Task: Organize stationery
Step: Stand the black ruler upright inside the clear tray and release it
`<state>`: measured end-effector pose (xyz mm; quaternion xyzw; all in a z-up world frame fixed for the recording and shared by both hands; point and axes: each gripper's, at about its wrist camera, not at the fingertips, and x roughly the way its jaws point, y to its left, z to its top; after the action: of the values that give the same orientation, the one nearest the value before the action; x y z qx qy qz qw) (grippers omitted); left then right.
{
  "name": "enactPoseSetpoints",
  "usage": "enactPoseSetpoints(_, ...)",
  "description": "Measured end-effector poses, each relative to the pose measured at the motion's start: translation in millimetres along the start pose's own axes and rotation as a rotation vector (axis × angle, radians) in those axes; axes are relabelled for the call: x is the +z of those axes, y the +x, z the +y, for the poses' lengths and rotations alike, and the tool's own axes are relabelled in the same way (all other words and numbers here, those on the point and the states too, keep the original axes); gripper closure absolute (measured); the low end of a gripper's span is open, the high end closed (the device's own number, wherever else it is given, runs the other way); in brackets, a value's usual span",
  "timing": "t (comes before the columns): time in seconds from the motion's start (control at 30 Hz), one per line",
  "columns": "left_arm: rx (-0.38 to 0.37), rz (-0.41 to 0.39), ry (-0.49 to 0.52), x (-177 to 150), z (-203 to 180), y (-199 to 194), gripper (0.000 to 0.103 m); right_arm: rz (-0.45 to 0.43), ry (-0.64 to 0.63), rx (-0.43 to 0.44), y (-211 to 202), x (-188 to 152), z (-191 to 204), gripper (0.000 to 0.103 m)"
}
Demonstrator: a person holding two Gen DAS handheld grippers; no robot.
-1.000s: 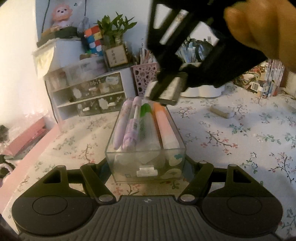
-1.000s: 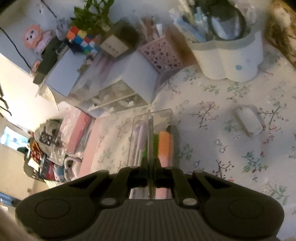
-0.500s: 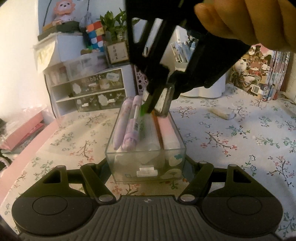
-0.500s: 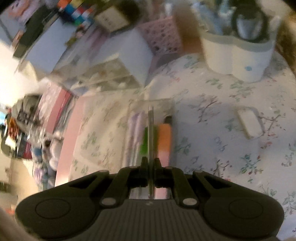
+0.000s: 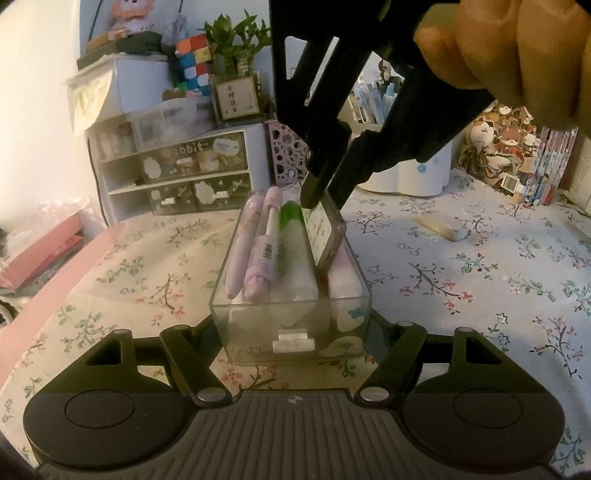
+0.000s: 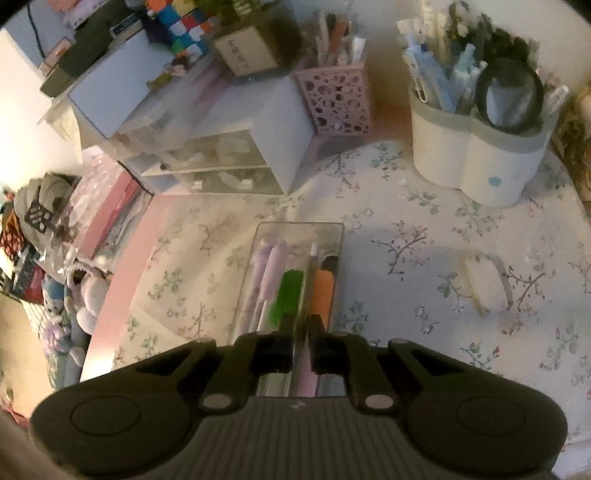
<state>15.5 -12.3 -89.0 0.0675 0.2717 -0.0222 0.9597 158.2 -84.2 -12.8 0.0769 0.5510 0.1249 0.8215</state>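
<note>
From the left wrist, the left tool [image 5: 291, 332] clamps the clear box [image 5: 258, 321] of pens on the table [image 5: 461, 288].

From the right wrist, the right tool [image 6: 300, 341] pinches a thin clear divider [image 6: 301, 321] standing between the green marker [image 6: 286, 295] and orange marker [image 6: 322, 291].

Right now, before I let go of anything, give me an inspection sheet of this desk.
Surface: floral tablecloth, lying flat.
Job's things: clear box holds lilac pens, green marker, orange marker; clear divider stands tilted in it between green and orange; eraser lies loose beside the box.
Clutter: white pen holder, pink lattice cup, drawer unit, puzzle cube, potted plant.
Grippers: left gripper shut on the clear box; right gripper shut on the clear divider.
Cables: thin dark cord on the wall.
Surroundings: books, pink box.
</note>
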Motion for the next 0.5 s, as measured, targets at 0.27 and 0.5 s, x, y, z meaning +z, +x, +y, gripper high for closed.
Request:
enactPoseSetpoints(0.27,0.005,-0.006,0.017,-0.8,-3.5,-1.7,0.03,-0.011,-0.169,-0.128,7.2,-5.3,29.4,0.091)
enactPoseSetpoints(0.5,0.0,-0.003,0.009,-0.4,-2.3,-1.4,0.029,0.005,-0.127,-0.056,-3.5,-4.6,17.9,0.089)
